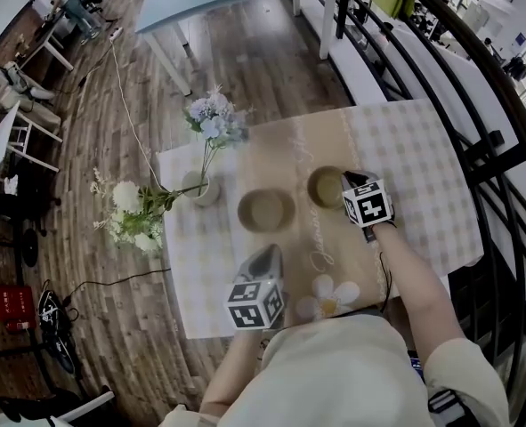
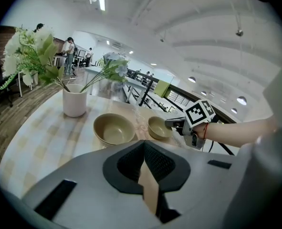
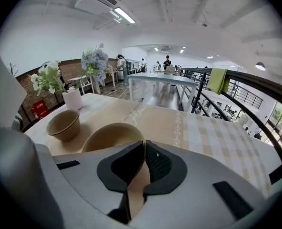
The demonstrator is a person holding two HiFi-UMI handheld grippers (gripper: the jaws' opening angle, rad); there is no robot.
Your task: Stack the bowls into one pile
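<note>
Right gripper [image 3: 144, 147] – jaws clamped on the right rim of the small bowl [image 1: 325, 188]. Larger bowl [image 1: 265, 210] sits just left of it, apart. Left gripper [image 2: 143, 149] – jaws together, empty, near side.

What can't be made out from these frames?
- Right-hand bowl: near rim, right gripper view, behind the right gripper itself.
- Table: near edge partly, head view, under the person's torso.
- Distant people: left gripper view, too small.
</note>
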